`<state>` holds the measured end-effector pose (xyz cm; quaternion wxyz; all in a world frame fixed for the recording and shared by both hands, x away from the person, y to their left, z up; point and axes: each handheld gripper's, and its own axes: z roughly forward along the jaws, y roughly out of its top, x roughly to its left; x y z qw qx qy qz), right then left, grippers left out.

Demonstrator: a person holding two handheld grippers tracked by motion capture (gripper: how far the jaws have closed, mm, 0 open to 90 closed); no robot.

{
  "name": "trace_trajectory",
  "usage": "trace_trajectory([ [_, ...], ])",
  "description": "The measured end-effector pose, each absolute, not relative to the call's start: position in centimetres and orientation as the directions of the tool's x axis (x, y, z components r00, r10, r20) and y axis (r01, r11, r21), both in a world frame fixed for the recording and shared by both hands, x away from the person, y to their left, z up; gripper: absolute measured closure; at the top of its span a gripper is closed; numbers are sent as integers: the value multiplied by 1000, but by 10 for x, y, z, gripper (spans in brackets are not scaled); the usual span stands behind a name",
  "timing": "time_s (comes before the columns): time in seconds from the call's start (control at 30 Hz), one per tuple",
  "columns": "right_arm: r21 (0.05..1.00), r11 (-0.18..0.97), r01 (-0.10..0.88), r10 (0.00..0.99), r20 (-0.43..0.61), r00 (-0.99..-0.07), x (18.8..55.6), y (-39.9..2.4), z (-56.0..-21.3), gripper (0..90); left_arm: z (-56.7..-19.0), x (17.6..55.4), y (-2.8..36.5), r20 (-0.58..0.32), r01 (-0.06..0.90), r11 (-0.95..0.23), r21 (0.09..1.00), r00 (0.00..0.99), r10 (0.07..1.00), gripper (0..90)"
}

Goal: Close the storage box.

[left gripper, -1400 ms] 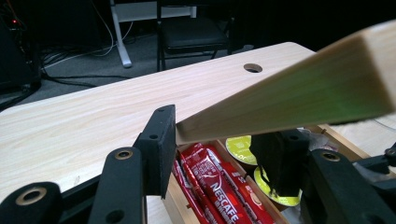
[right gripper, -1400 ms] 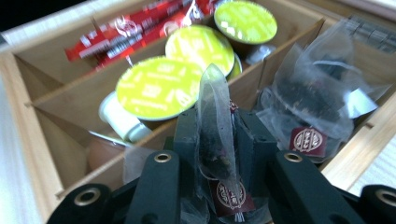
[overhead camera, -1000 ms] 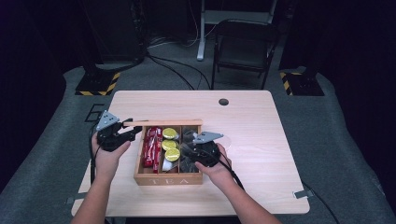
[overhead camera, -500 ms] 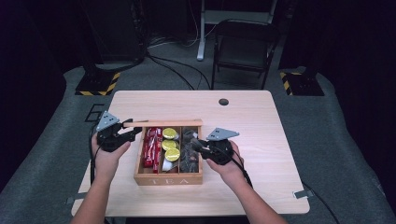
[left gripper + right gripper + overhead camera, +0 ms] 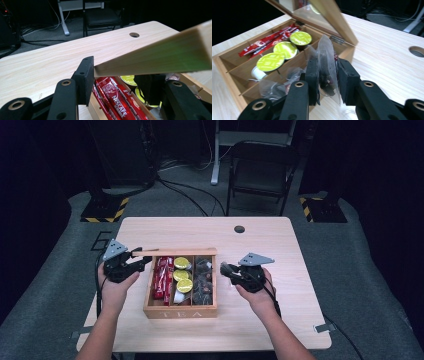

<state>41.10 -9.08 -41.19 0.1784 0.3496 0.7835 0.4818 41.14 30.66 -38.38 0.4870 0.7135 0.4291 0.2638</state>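
Nearest the person, a wooden compartmented tea box [image 5: 180, 311] stood on the pale wooden counter [image 5: 280, 240], its front marked "TEA". The right gripper [image 5: 225, 270], just beside the box's right wall, had its jaws closed on a clear plastic sachet of dark tea [image 5: 326, 72], held upright above the counter at the box's edge. The left gripper [image 5: 145, 262], at the box's far left corner, had its jaws clamped on the edge of the hinged wooden lid [image 5: 160, 56], holding it raised. Inside lay red Nescafé stick packets [image 5: 163, 279], yellow-green-topped round capsules [image 5: 183, 275] and more clear sachets [image 5: 202, 282]. Beyond the counter stood a dark folding chair [image 5: 262, 175].
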Motion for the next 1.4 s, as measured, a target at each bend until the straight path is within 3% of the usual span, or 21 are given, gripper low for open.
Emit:
trace_trajectory([
  [0.5,879,251,406,777,67,-626,418,-117,-420,716,-384,411,307,-42,355,-156,922,491,870,503],
  [1.4,853,274,444,791,63,-609,425,-120,-439,711,-384,411,306,-42,355,-157,922,492,870,504],
])
